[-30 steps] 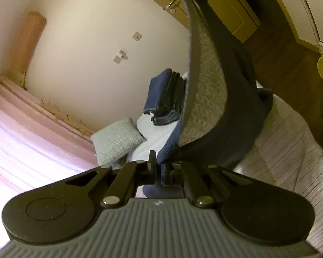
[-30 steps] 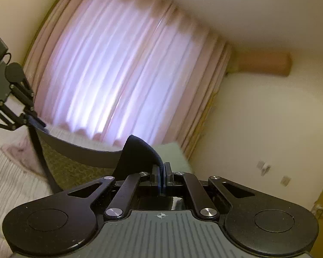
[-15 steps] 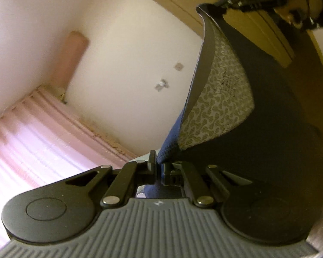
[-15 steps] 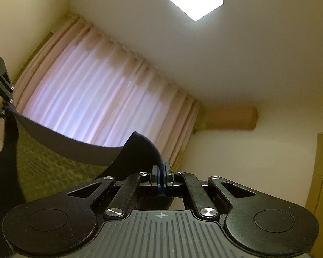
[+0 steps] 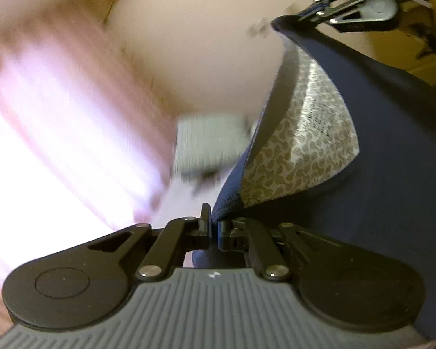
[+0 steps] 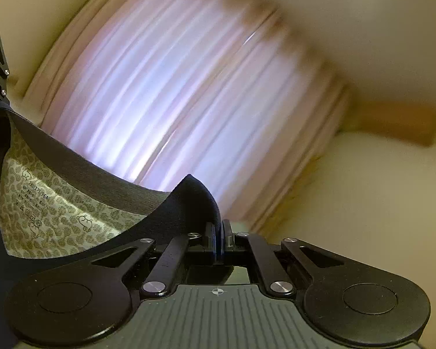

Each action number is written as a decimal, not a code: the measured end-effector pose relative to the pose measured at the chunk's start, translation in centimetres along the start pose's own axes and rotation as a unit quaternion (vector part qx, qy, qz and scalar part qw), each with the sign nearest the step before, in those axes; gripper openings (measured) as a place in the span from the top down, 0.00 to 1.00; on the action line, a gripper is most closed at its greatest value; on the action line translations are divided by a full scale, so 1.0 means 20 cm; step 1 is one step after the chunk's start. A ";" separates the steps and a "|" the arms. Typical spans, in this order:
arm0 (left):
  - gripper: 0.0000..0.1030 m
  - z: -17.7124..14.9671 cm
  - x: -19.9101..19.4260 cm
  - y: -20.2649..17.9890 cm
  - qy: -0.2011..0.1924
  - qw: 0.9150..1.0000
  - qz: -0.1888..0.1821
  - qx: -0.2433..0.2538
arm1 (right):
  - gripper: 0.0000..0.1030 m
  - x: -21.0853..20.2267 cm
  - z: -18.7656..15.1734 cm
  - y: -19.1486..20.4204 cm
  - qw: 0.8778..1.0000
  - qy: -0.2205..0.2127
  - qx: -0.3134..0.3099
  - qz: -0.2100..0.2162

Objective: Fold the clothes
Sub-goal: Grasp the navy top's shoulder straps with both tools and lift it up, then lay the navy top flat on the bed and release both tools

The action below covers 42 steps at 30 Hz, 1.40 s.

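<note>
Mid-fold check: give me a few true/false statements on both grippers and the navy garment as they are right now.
1. The left gripper is shut on the navy garment. True.
2. The right gripper hangs open and empty. False: it is shut on the garment's edge.
3. The garment spans between the two grippers. True.
4. The patterned lining is plain white. False: it carries a tan print and a printed label.
5. A curtain shows behind the garment. True.
</note>
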State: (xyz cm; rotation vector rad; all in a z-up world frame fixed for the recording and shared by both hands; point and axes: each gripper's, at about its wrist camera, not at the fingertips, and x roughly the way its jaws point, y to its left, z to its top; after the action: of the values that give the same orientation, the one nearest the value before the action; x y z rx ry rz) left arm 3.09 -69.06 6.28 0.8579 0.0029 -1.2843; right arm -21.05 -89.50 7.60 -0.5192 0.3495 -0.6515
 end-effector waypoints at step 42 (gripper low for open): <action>0.99 -1.38 -0.16 -1.55 0.366 0.813 -0.154 -0.425 | 0.90 -0.82 -2.16 0.36 0.764 0.428 0.407 0.259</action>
State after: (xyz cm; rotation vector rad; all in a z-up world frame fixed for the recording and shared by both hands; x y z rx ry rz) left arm -11.33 -51.84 -28.71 0.5046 1.2906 -0.9946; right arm -49.74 -88.85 -29.33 0.7566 0.9682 -0.3940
